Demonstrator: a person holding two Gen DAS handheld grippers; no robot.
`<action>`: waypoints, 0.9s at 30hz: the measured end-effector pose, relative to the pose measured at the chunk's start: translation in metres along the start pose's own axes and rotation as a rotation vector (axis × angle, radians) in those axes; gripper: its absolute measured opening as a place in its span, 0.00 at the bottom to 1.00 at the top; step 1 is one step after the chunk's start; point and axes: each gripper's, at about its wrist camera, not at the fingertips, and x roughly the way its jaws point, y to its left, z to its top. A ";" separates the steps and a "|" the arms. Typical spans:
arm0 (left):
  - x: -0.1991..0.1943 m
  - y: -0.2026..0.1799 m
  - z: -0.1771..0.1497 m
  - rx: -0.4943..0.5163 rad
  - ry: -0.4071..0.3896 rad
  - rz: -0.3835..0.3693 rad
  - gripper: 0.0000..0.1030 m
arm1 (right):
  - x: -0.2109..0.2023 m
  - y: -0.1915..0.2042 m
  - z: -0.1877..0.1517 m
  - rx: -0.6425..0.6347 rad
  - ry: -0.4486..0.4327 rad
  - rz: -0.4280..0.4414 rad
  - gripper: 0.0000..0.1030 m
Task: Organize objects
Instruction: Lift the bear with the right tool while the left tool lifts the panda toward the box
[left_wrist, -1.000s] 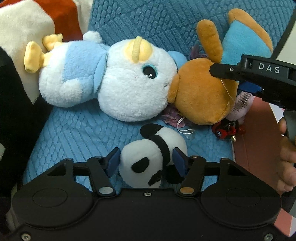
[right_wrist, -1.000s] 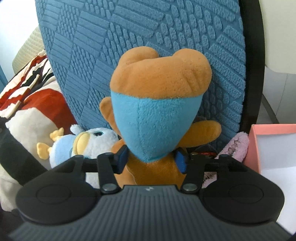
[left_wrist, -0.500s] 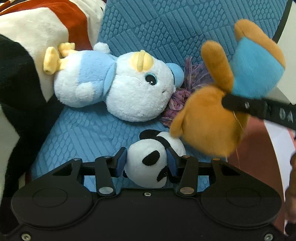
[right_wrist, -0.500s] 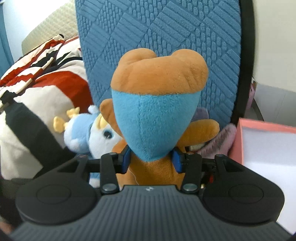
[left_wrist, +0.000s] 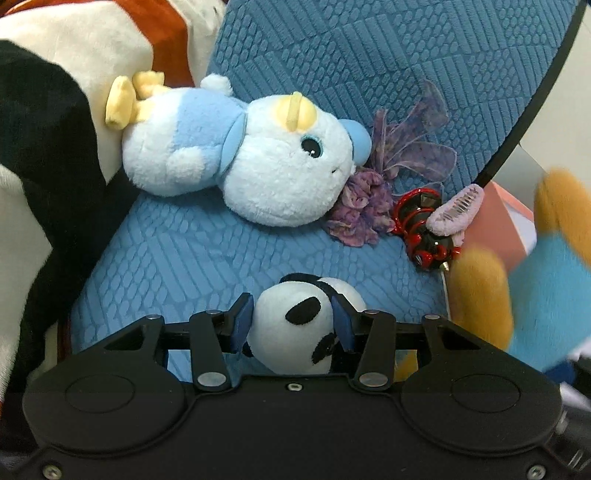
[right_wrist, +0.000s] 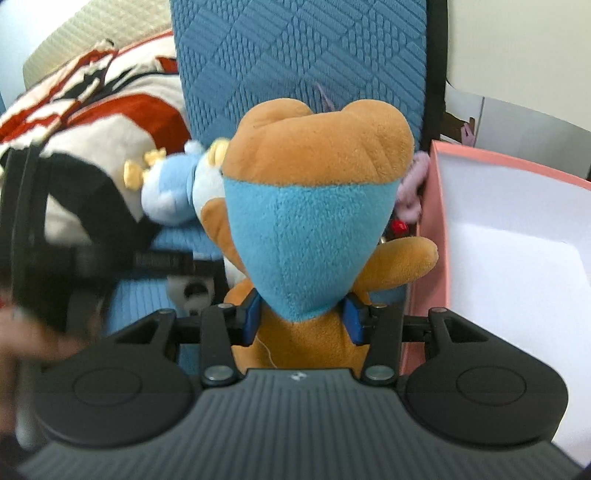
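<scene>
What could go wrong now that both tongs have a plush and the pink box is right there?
The right tongs pinch only the narrow waist of the orange bear; its bulk could swing and clip the pink box wall. The left tongs grip the round panda, which may squeeze out. The red beaded clip sits near the cushion edge and could be knocked off.

No readable text, label, brand, number or sign appears on anything.

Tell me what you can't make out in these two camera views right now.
- Orange plush: blurred by motion and cut by the left view's right edge.
- Pink box: its floor runs past the right view's edge.
- Panda: mostly hidden behind the orange plush in the right view.
</scene>
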 end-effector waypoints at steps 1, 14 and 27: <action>0.000 0.000 0.000 -0.002 0.001 0.000 0.43 | 0.001 0.001 -0.005 -0.005 0.006 -0.007 0.47; 0.010 0.006 0.001 -0.048 0.034 0.002 0.44 | 0.044 0.012 0.000 -0.020 -0.017 -0.037 0.50; 0.013 0.008 0.002 -0.065 0.052 0.004 0.58 | 0.074 0.009 -0.002 -0.038 0.024 -0.071 0.82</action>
